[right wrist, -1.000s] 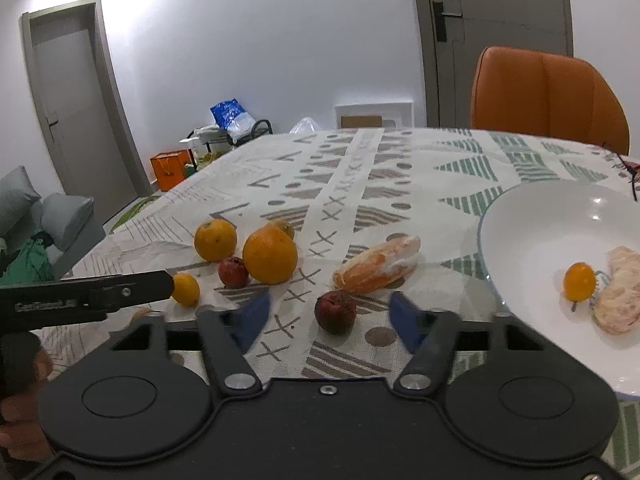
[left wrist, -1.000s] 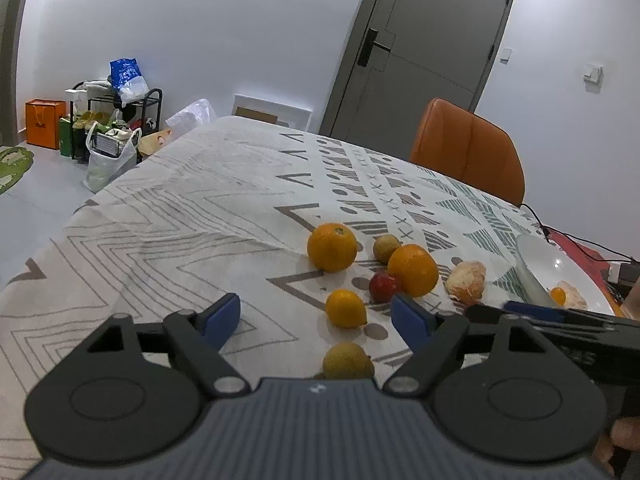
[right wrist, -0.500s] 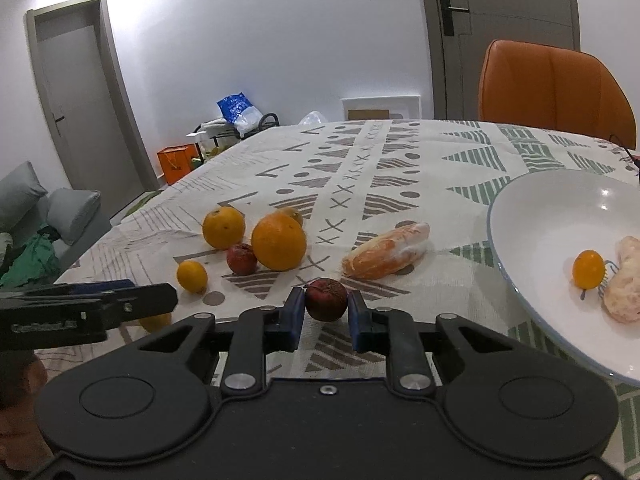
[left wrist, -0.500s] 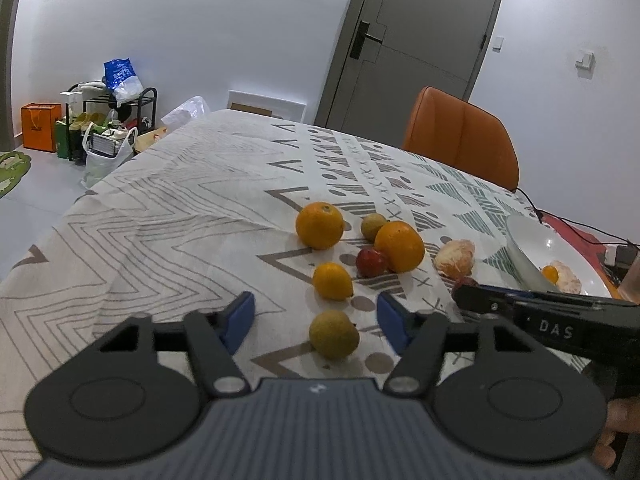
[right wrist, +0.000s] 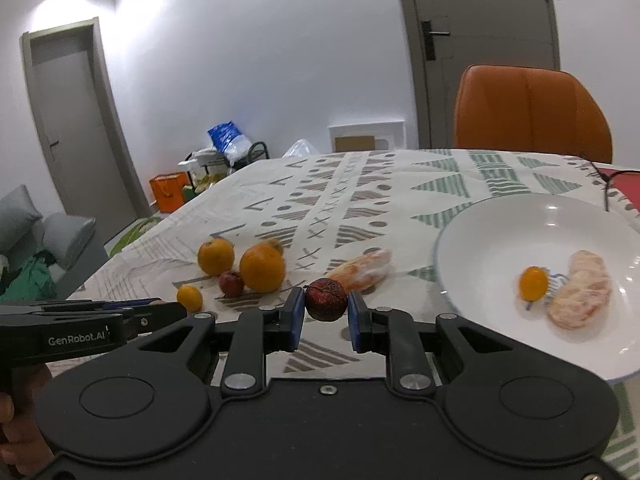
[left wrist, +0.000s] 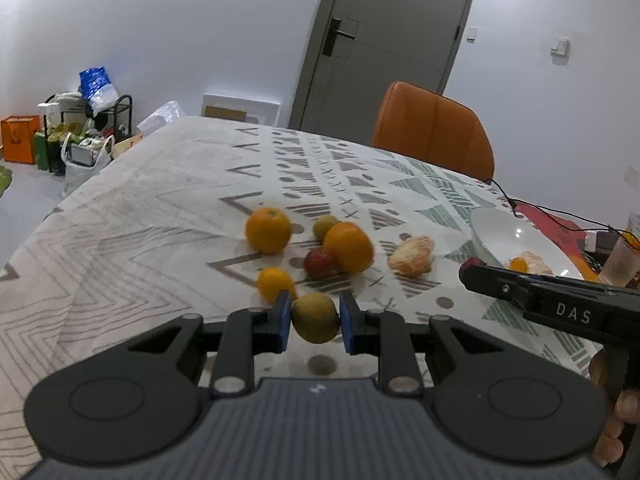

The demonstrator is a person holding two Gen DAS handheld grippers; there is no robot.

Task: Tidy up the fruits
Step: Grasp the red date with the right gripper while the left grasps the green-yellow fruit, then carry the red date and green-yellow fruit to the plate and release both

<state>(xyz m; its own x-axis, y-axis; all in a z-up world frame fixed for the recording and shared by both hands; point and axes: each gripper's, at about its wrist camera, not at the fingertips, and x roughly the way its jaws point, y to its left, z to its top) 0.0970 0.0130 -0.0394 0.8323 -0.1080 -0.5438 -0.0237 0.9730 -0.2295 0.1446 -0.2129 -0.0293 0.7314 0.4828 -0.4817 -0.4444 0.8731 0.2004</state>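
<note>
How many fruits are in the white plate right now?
2 in the white plate: a small orange fruit near its middle, and a peeled citrus piece just right of it. Everything else is on the tablecloth or held in grippers; the plate's near rim is partly hidden.

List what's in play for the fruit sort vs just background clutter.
In play: left gripper shut on green-brown fruit; right gripper shut on dark red fruit; oranges; peeled segment; white plate.

Background: orange chair, door, black cable.
</note>
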